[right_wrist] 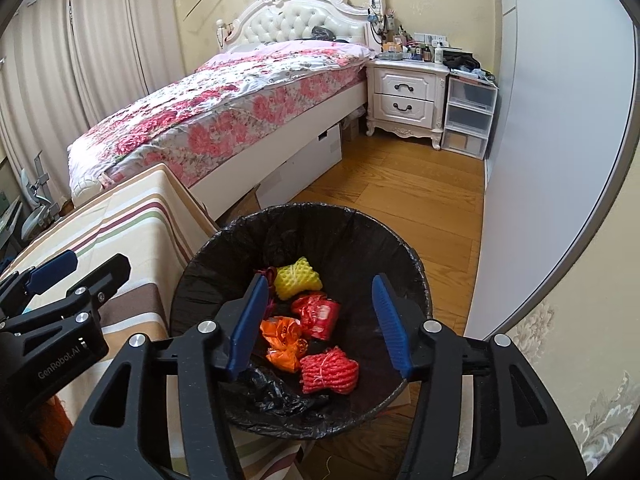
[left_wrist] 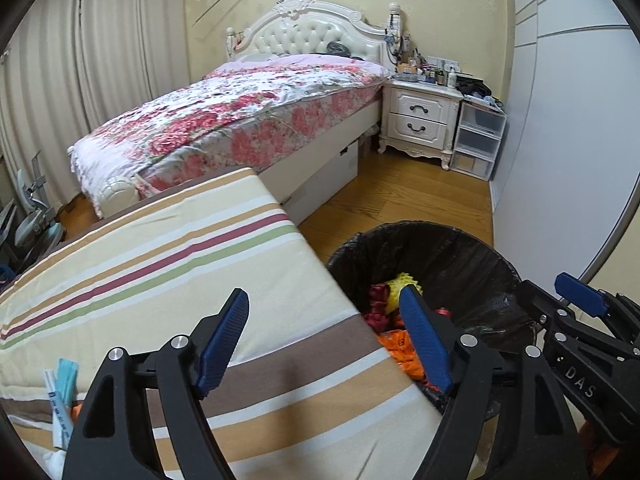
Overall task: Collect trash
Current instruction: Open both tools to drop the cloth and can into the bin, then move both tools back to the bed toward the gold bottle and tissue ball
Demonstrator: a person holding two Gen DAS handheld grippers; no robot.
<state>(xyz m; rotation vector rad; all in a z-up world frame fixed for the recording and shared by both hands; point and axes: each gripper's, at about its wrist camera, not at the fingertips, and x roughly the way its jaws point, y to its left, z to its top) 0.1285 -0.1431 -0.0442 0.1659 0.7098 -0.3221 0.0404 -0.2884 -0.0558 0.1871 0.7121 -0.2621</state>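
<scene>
Holding my right gripper [right_wrist: 320, 324] over the trash bin [right_wrist: 404, 252], I have its jaws apart with nothing between them. Below lie the red net bundle [right_wrist: 329, 372], orange wrapper [right_wrist: 282, 342], red packet [right_wrist: 318, 316] and yellow foam net [right_wrist: 298, 278] on the black liner's bottom. My left gripper [left_wrist: 326, 340] stands wide and empty over the striped cloth [left_wrist: 160, 264], at its edge just beside the bin. Beyond are the bed [right_wrist: 224, 108] and nightstand [right_wrist: 406, 96].

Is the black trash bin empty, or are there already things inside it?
Not empty. The trash bin holds a yellow foam net, a red foam net and orange wrapping, well below its rim.
</scene>
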